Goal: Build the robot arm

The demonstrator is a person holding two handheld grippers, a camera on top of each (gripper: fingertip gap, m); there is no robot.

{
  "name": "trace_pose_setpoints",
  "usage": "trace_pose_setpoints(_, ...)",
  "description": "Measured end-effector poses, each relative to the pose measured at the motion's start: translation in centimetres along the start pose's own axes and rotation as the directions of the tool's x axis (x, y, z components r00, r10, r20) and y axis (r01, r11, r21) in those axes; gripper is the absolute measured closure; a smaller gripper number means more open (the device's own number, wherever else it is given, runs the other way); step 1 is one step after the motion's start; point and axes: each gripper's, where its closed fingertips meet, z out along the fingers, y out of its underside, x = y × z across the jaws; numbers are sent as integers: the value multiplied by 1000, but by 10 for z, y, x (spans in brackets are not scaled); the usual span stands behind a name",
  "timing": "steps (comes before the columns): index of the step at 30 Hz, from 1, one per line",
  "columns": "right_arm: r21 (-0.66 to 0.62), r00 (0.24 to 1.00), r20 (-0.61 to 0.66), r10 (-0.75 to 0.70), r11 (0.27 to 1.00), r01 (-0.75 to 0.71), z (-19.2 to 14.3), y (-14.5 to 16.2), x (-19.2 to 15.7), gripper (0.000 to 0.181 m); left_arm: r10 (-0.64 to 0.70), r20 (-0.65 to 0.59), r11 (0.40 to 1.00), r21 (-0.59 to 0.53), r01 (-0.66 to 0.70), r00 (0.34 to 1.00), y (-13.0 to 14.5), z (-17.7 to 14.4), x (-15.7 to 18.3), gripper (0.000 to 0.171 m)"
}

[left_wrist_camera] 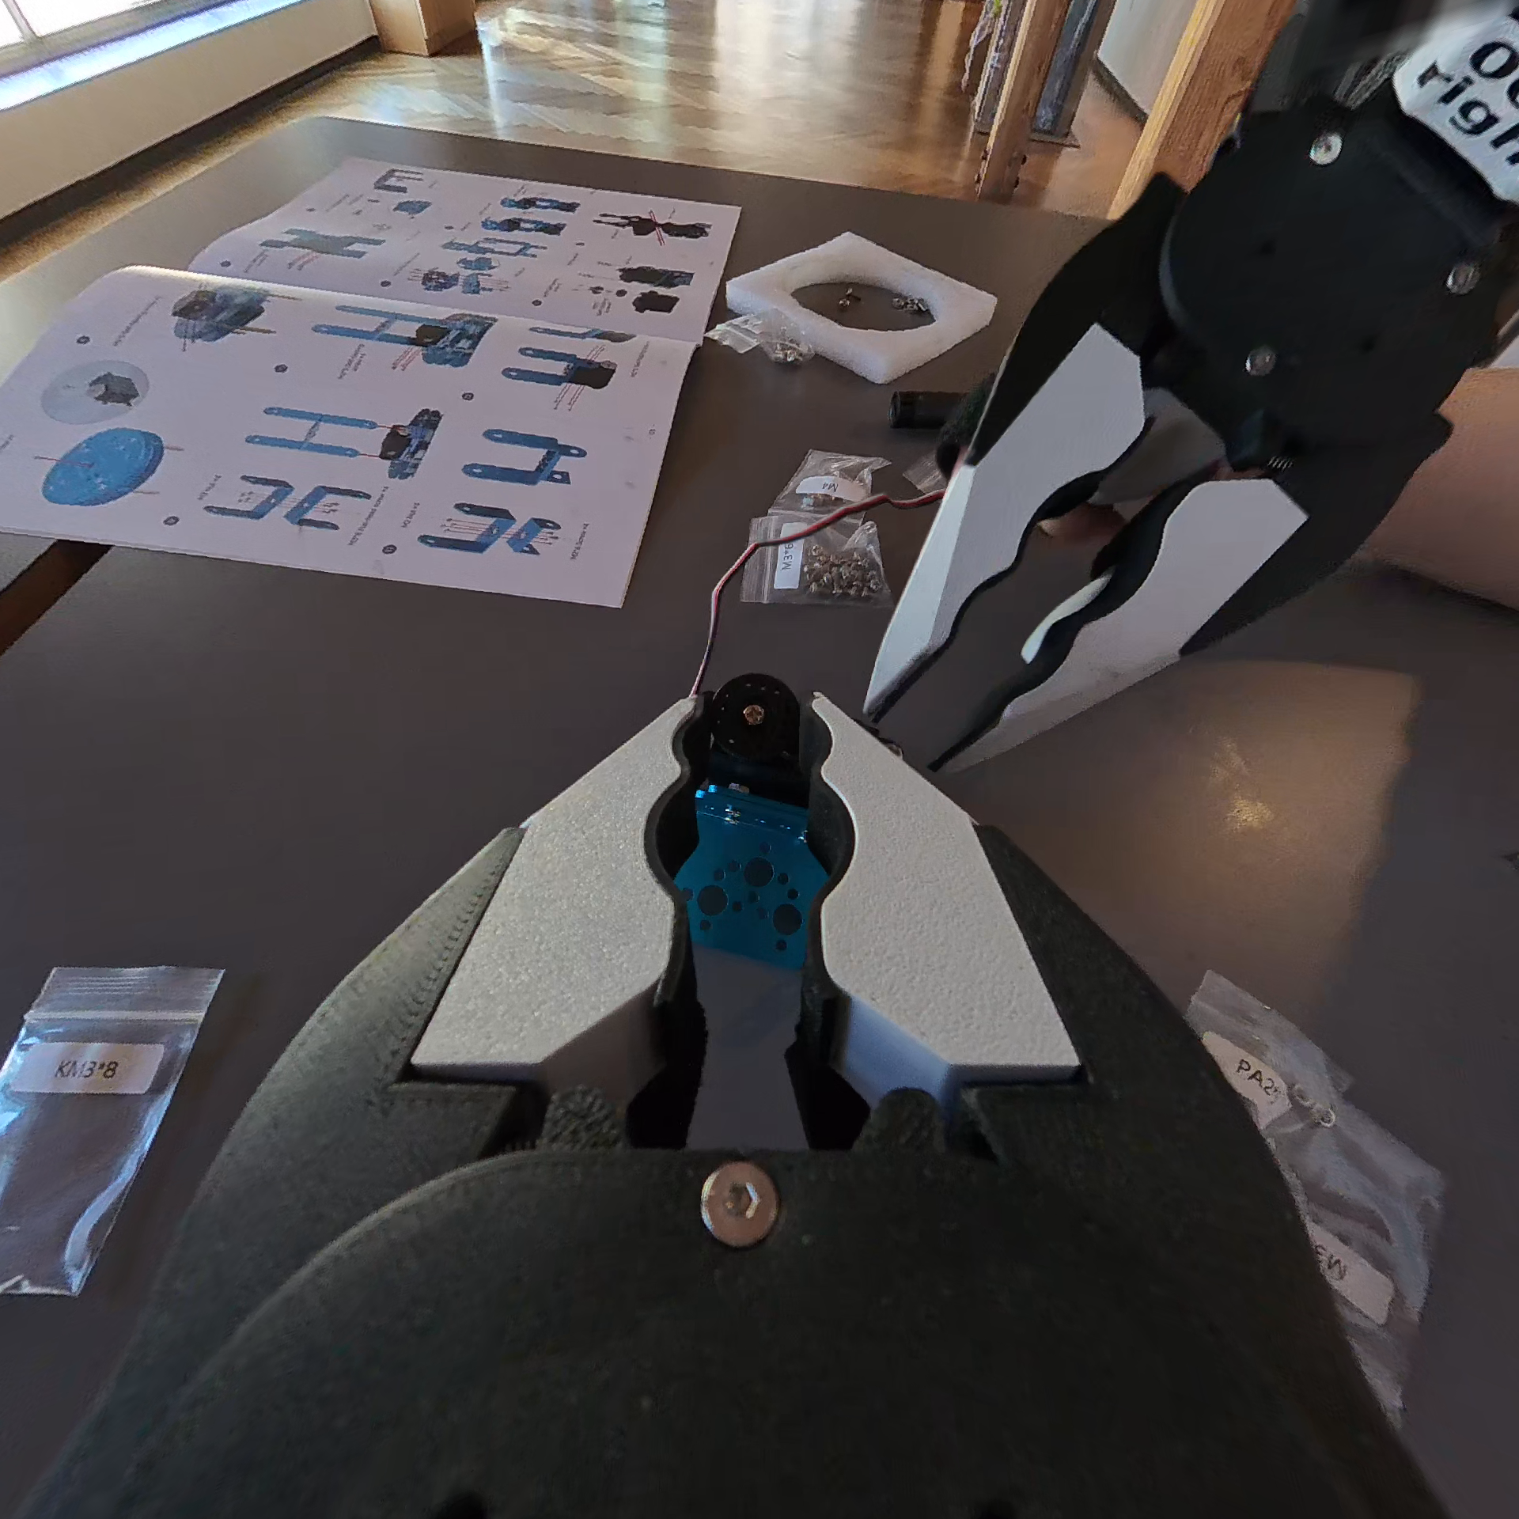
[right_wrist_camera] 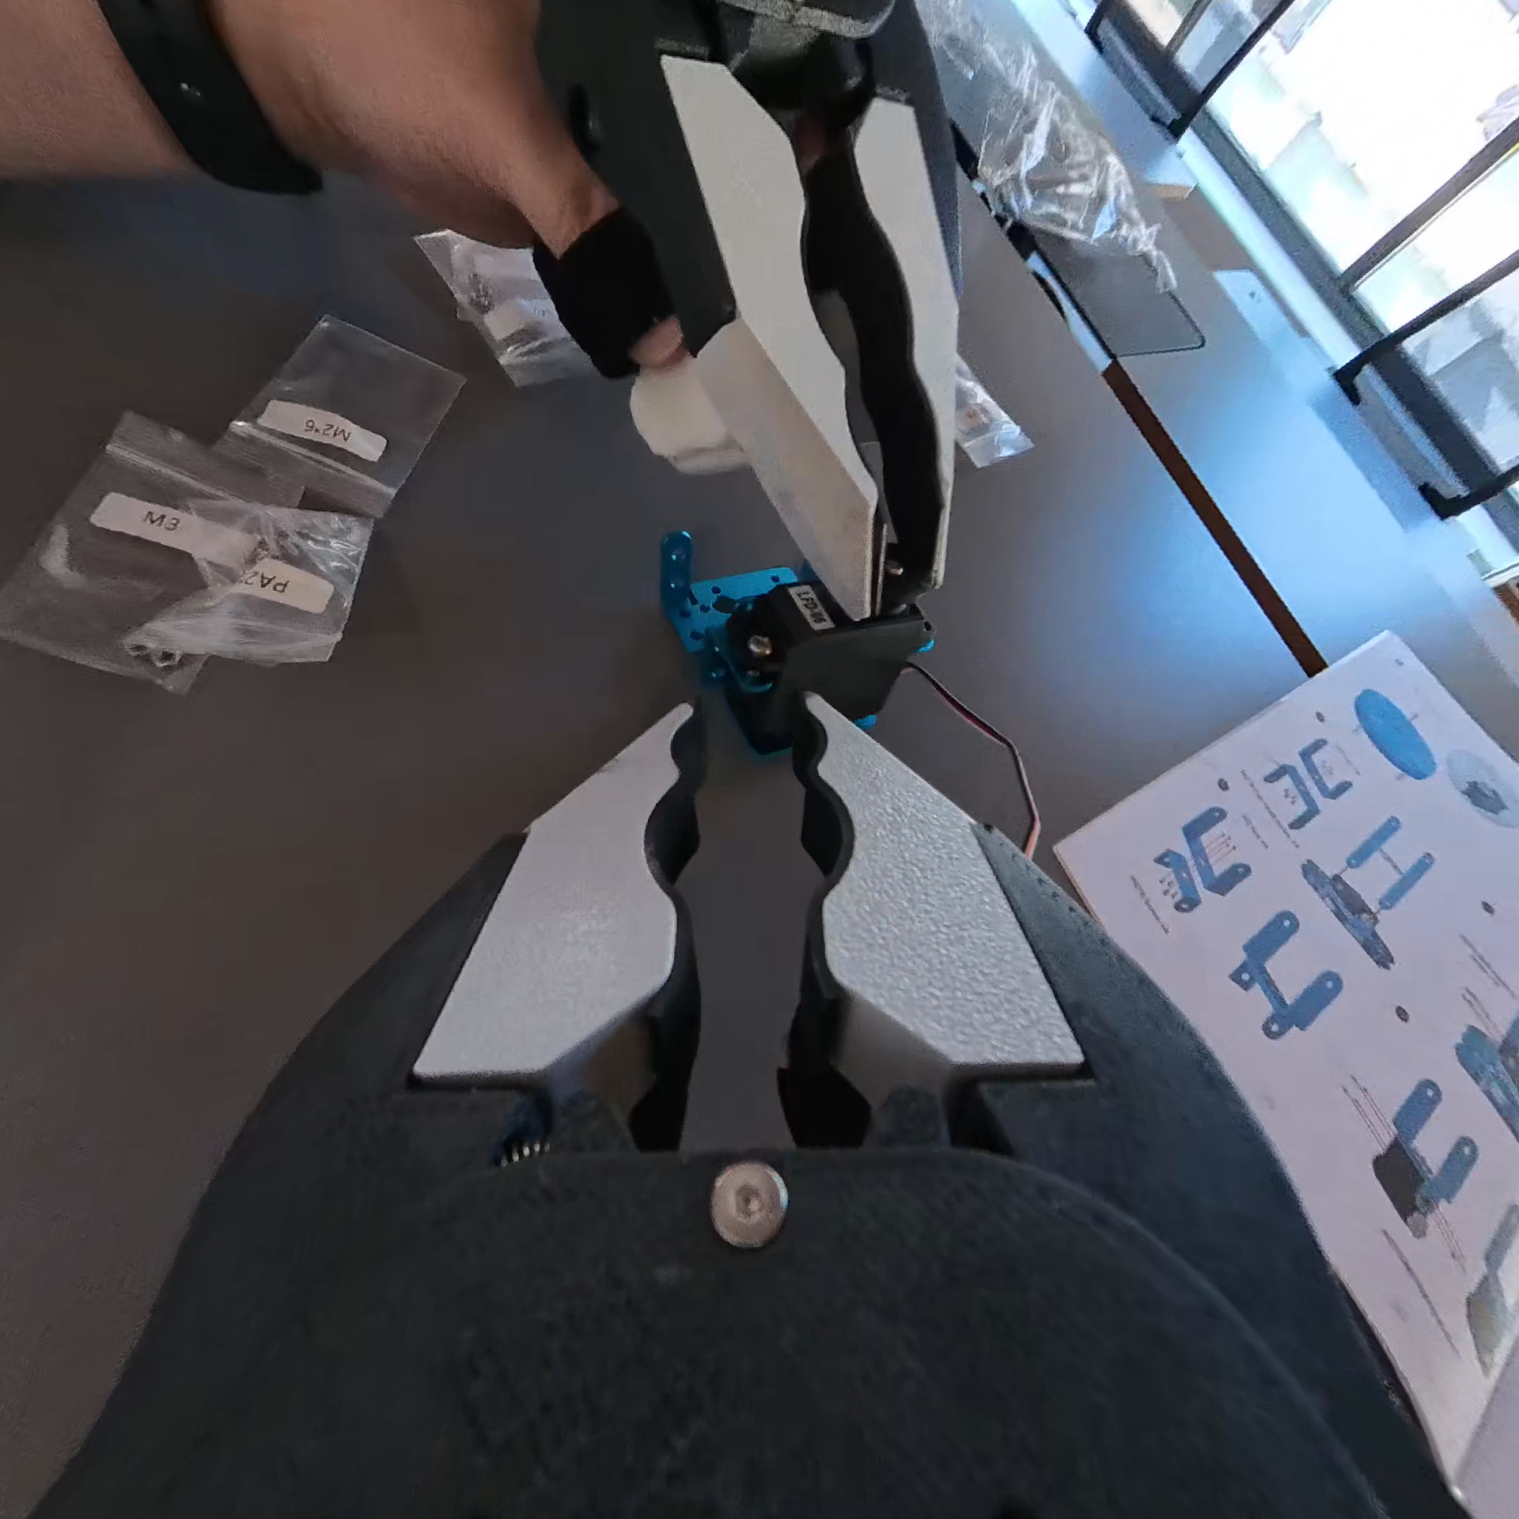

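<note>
**Left claw clamped on servo-and-bracket assembly; right claw parted at its side**

The left claw [left_wrist_camera: 752, 715] was clamped on a small assembly: a black servo motor [left_wrist_camera: 744, 731] seated in a blue anodised bracket [left_wrist_camera: 744, 888], which stood on the dark desk [left_wrist_camera: 329, 781]. The perforated blue plate sat in the scalloped hollow between the white pads, a shape that seemed to steady it against twisting. The servo's round horn [left_wrist_camera: 748, 699] poked out past the fingertips, left clear on top and at the sides.

The right claw [right_wrist_camera: 748, 707] had its jaws a little apart and empty. In its own view the tips stood just at the servo [right_wrist_camera: 810, 649] and bracket [right_wrist_camera: 707, 608], one finger apparently touching the black body; whether it pressed on it, I could not tell. Seen from the left wrist, that claw [left_wrist_camera: 904, 740] came down steeply, tips beside the assembly. A gloved hand [right_wrist_camera: 625, 296] held the left tool.

The servo's red-and-dark lead [left_wrist_camera: 723, 592] trailed away over the desk toward small bags of screws [left_wrist_camera: 822, 559]. An open instruction sheet [left_wrist_camera: 370, 394] lay flat, well apart, facing the work as though for reference. A white foam frame [left_wrist_camera: 863, 304] penned a few loose fasteners. More labelled bags [right_wrist_camera: 205, 542] lay near the assembly.
</note>
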Motion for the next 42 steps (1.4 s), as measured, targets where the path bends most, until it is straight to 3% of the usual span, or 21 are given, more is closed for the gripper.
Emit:
trace_pose_setpoints(4, 70, 999, -39, -33, 997, 36, 3, -2, 1, 167, -6, 2, 1000, -3, 6, 1000, 1, 0, -1, 151)
trace_pose_setpoints(16, 48, 956, -182, -229, 969, 241, 3, -8, 5, 167, -50, 8, 999, 9, 50, 999, -1, -2, -6, 150)
trace_pose_setpoints(23, -26, 873, -250, -419, 904, 426, 0, -15, 9, 164, -56, 13, 998, 14, 56, 998, -3, -3, -7, 151)
trace_pose_setpoints(36, -100, 795, -258, -550, 833, 544, 3, -10, 6, 174, -59, 21, 998, 26, 59, 998, -5, -7, -10, 150)
trace_pose_setpoints(42, -141, 686, -271, -676, 732, 666, 7, -12, 5, 178, -54, 22, 998, 15, 54, 998, -3, -6, -10, 150)
